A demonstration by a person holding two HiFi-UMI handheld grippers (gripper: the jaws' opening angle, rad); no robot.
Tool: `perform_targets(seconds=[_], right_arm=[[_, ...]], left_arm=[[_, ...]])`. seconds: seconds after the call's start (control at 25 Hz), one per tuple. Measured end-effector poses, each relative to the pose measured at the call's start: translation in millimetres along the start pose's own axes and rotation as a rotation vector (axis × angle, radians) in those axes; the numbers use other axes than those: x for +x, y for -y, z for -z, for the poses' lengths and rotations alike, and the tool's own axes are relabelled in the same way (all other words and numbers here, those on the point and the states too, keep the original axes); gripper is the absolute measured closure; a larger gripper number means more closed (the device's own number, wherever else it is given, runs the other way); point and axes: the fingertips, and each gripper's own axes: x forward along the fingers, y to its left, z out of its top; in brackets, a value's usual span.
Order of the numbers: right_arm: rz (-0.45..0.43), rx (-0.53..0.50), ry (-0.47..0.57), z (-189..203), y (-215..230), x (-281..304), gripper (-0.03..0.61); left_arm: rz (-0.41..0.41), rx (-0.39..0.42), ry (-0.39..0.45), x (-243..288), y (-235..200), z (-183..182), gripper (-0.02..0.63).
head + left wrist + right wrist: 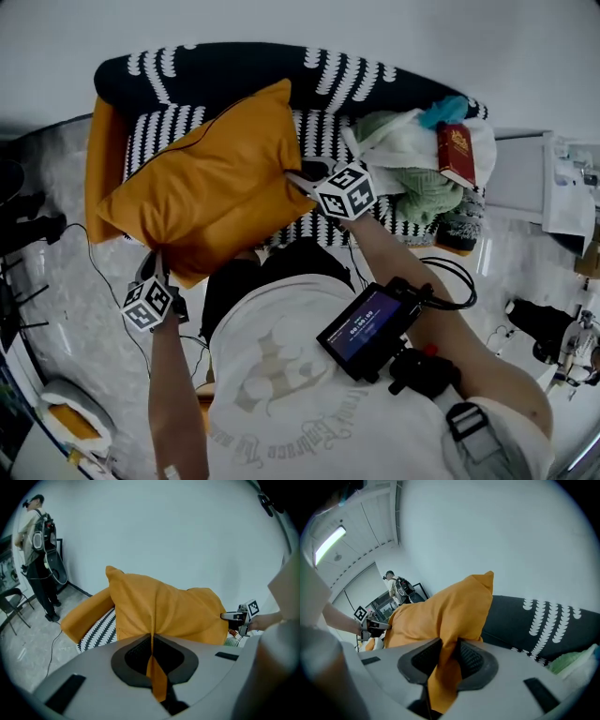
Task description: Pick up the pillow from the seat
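Note:
An orange pillow hangs above the black-and-white patterned seat, held up between both grippers. My left gripper is shut on the pillow's lower left corner, and its fabric runs pinched down between the jaws. My right gripper is shut on the pillow's right edge, with a thicker fold of fabric clamped between the pads. In the left gripper view the right gripper shows at the pillow's far side. In the right gripper view the left gripper shows beyond the pillow.
An orange cloth drapes over the seat's left arm. A heap of clothes with a red book lies on the seat's right end. Cables run over the marble floor. Another person stands far off.

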Motion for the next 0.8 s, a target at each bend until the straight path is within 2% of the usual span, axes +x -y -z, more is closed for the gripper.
perform_targets(seconds=[0.2,0.44,0.8], right_arm=[[0.005,-0.02,0.028,-11,-10,-16,0.463],[-0.003,-0.036,0.038,-26,-40,-1,0.463],[0.055,-0.013,0.075,-33,-91,13,0.462]], left_arm=[[-0.002,0.011,0.036,-15,5,-13,0.595],[0.009,0.006,0.039,-37,-22,-18,0.595],[0.037,0.028,0.077,-74,-63,-23,0.595]])
